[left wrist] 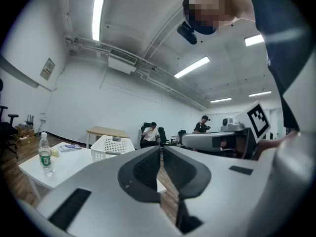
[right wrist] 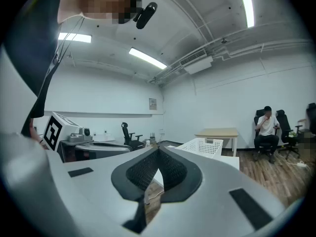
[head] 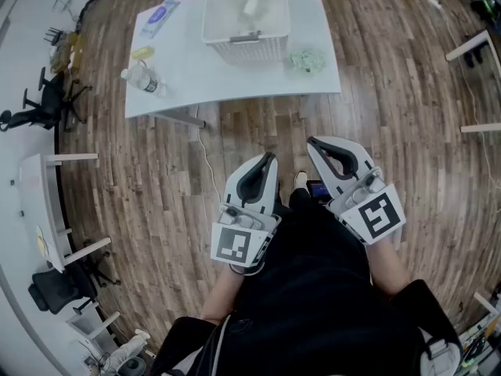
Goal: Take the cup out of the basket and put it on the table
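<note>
A white slatted basket [head: 243,16] stands on the white table [head: 188,73], well ahead of me across bare wooden floor. Inside it lies a small pale cup [head: 250,7]. The basket [left wrist: 112,146] also shows in the left gripper view and, as the same basket [right wrist: 206,145], in the right gripper view. My left gripper [head: 270,159] and right gripper [head: 311,142] are held level in front of my body, short of the table. Both are shut with nothing between their jaws. The cup cannot be made out in either gripper view.
On the table lie a clear water bottle [head: 142,79], a blue-and-white packet [head: 160,17], a small yellow item [head: 142,53] and a crumpled greenish wad [head: 306,59]. Office chairs [head: 43,104] stand left. People sit in the background [left wrist: 149,134]. A wooden table [right wrist: 217,133] stands beyond.
</note>
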A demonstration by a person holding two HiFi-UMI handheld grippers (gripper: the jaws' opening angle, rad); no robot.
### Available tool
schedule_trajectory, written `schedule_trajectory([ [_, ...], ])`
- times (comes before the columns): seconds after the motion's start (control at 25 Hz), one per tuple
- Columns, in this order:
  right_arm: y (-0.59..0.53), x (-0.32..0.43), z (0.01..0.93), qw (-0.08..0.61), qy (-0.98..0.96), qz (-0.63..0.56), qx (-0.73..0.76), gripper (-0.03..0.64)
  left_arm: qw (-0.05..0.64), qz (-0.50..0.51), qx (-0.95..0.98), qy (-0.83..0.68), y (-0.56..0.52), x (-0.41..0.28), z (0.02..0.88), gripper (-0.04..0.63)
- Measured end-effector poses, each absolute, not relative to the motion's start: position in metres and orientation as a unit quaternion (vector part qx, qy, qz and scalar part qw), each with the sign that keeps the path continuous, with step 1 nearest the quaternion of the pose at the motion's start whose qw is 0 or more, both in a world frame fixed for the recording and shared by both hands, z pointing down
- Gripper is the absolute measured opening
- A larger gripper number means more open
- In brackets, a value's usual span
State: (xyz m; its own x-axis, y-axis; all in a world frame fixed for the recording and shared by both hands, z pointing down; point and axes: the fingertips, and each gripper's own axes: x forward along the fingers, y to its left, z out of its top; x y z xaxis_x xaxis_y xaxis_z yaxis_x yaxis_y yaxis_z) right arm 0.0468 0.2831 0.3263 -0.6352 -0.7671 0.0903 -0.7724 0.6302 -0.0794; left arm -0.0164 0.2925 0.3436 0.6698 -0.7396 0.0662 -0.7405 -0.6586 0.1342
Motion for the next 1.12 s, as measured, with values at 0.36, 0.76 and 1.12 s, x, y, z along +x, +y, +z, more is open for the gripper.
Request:
schedule_trajectory([
  [0.36,0.308,0.048,0.33,0.027,-0.91,0.059,0.409,0.025,0.034,0.013,0.912,-0.408,0.301,-0.015,0.329,0.026],
  [0.76,0.298,0.047,0.334,0.024,-0.921,0.071,0.382,0.025,0.05,0.013,0.901,-0.43,0.297,-0.01,0.333,0.026],
  [1.12,0.27,0.036,0.342,0.031,-0.926,0.097,0.363,0.025,0.063,0.022,0.902,-0.426,0.268,-0.01,0.338,0.026],
])
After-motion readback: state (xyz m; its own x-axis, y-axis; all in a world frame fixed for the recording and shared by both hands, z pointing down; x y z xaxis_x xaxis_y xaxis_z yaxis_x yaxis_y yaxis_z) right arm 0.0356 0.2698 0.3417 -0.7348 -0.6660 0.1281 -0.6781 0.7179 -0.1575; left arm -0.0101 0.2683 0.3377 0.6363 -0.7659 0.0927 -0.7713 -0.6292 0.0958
